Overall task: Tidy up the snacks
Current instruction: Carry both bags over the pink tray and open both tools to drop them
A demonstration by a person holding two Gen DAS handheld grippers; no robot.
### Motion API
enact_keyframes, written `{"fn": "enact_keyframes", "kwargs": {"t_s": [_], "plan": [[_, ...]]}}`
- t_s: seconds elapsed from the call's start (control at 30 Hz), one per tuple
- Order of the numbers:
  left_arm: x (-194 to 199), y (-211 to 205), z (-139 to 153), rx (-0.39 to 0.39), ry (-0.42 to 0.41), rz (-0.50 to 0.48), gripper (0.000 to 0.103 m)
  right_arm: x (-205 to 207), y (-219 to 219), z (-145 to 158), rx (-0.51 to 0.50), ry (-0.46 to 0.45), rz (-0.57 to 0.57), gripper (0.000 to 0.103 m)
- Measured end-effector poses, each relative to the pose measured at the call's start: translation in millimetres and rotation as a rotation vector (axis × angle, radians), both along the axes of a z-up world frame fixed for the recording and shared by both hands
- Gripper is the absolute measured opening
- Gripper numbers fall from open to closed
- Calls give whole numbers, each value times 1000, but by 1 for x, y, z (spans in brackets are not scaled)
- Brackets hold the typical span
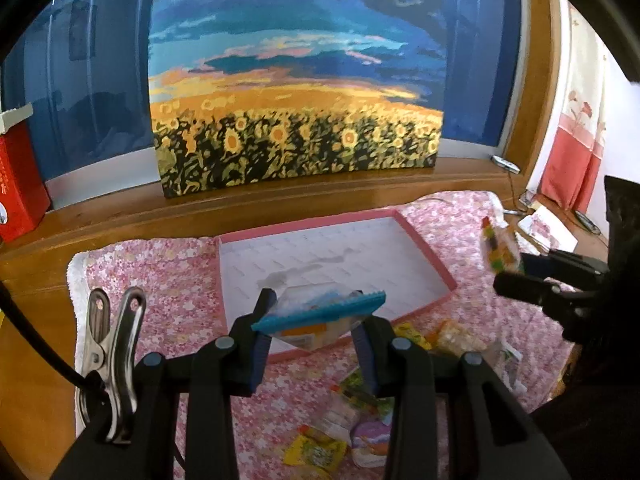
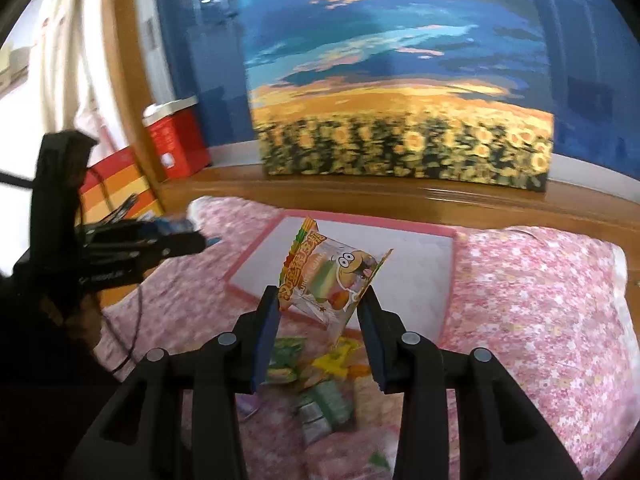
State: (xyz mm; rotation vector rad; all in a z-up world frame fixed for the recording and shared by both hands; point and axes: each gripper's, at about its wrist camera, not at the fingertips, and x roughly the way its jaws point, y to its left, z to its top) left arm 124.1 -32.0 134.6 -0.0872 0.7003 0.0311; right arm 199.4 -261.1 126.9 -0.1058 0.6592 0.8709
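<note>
Left wrist view: left gripper (image 1: pixel 314 322) sits at 6 o'clock, its jaws closed on a clear snack bag with a blue toothed strip (image 1: pixel 320 312) held flat across them. The bag hangs over the near edge of the pink-rimmed tray (image 1: pixel 424 248), which lies on the pink floral cloth (image 1: pixel 160 280) on a wooden table (image 1: pixel 36 320). Loose snack packets (image 1: pixel 360 416) lie on the cloth at 5 o'clock, just near the tray's front edge. A metal clip (image 1: pixel 114 360) shows at 8 o'clock beside the gripper. The right gripper (image 1: pixel 516 270) comes in at 3 o'clock with a colourful packet (image 1: pixel 500 250) at its tips, blurred. Sunflower painting (image 1: pixel 296 92) stands at 12 o'clock behind the tray; red box (image 1: pixel 20 184) at 9 o'clock.

Right wrist view: right gripper (image 2: pixel 322 310) at 6 o'clock pinches the cartoon gummy packet (image 2: pixel 334 276) by its lower corners; the packet stands upright, tilted, above the tray's (image 2: pixel 420 276) near edge. Snack pile (image 2: pixel 320 384) lies on the cloth (image 2: pixel 540 300) under the jaws, blurred. Left gripper (image 2: pixel 196 240) is at 9 o'clock, something blue at its tips, grip not readable from here. Painting (image 2: pixel 404 120) at 12 o'clock, red box (image 2: pixel 178 140) at 10 o'clock.
</note>
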Motion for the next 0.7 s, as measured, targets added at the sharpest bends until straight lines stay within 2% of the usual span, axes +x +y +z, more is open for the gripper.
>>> {"fn": "enact_keyframes", "kwargs": {"t_s": [0.2, 0.3, 0.5, 0.7], "plan": [[15, 13, -14, -36, 43, 26, 39, 25, -1, -20, -27, 96, -83, 40], [24, 18, -22, -50, 70, 30, 39, 34, 0, -27, -33, 110, -99, 40], [40, 24, -42, -83, 146, 45, 39, 51, 9, -39, -54, 151, -107, 40], [58, 24, -60, -79, 212, 39, 39, 71, 20, -57, -91, 217, -99, 40]]}}
